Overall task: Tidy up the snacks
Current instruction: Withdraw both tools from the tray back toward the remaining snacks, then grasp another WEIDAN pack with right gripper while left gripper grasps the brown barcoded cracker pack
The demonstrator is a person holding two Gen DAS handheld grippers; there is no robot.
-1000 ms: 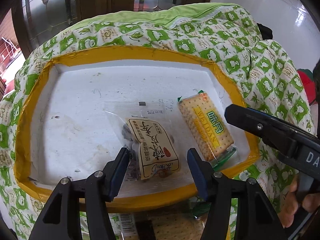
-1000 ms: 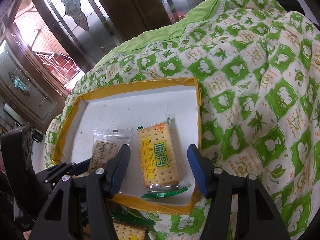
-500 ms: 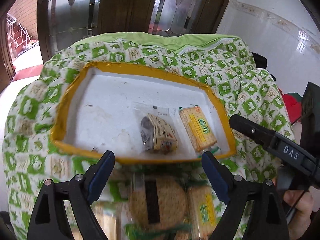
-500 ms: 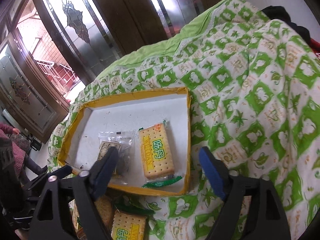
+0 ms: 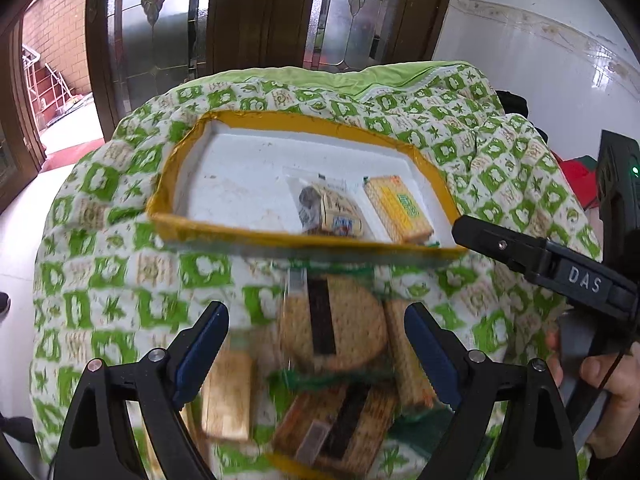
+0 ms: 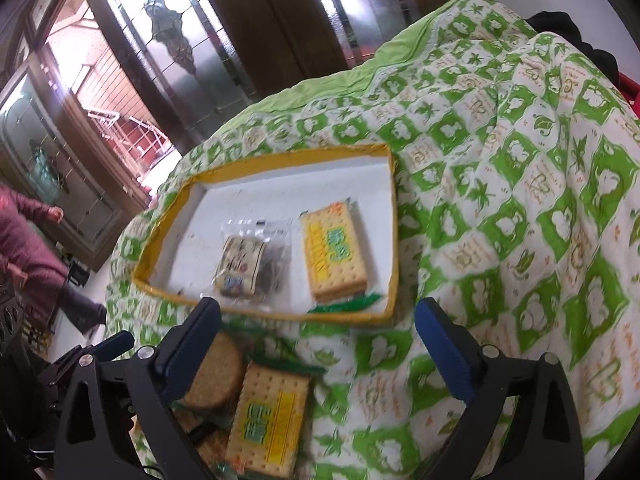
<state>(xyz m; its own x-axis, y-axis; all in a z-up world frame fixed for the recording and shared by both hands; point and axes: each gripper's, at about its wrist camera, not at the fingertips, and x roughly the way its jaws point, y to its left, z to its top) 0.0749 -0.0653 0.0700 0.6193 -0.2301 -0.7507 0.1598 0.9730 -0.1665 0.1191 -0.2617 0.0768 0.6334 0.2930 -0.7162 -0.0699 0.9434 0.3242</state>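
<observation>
A white tray with a yellow rim [image 5: 224, 236] [image 6: 256, 314] sits on the green patterned cloth. In it lie a clear bag with a tan label [image 5: 334, 210] [image 6: 244, 262] and a yellow cracker pack [image 5: 396, 206] [image 6: 334, 250]. Nearer me is a pile of loose snacks: a round cracker pack [image 5: 332, 326] [image 6: 214, 372] and a rectangular yellow cracker pack [image 6: 270, 420]. My left gripper [image 5: 316, 354] is open and empty above the pile. My right gripper [image 6: 318, 350] is open and empty over the tray's near edge; it also shows in the left wrist view [image 5: 520, 252].
The green and white cloth [image 6: 520, 200] drapes over a rounded surface and falls away on all sides. Wood and glass doors [image 5: 260, 20] stand behind. A person in a maroon top [image 6: 28, 248] is at the far left.
Both grippers have pulled back from the tray and opened wider. The pile of loose snacks in front of the tray has come into view.
</observation>
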